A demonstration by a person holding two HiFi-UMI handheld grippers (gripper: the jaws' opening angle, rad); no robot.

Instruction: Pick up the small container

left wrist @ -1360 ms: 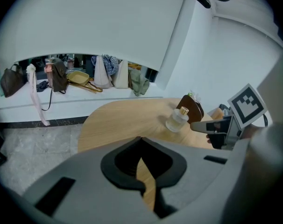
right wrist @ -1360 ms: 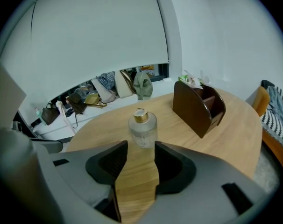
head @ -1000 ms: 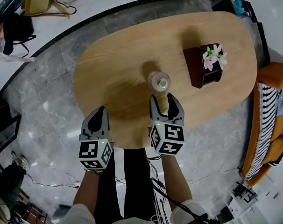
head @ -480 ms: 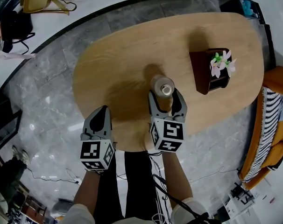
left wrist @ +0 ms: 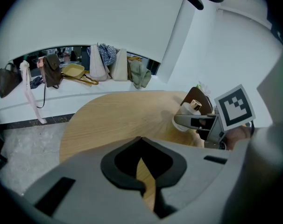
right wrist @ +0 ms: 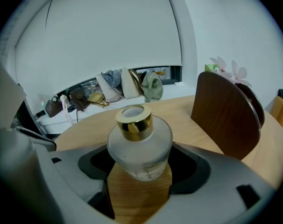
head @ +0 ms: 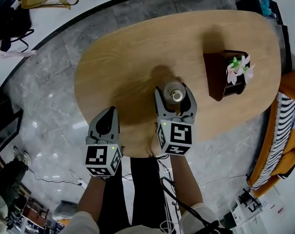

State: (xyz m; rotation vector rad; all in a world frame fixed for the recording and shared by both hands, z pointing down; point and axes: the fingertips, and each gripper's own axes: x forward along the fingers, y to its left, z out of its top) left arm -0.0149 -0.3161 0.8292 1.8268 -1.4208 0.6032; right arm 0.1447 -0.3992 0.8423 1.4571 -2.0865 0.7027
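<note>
I see the small container (right wrist: 139,146), frosted glass with a gold collar, standing untouched between the just-opened, wide-spread fingers (right wrist: 225,185) of my right gripper (right wrist: 140,164), while my left gripper (left wrist: 141,146) keeps its fingers pressed together.

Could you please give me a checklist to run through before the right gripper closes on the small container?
1. Small container between the right gripper's jaws: ok, it stands between them.
2. Jaws wide enough: ok, they have just been opening and do not press the glass.
3. Container upright on the table: ok.
4. Brown flower holder clear of the grip: ok, it stands apart.
5. Left gripper out of the way: ok, shut and empty, off to the side.
</note>
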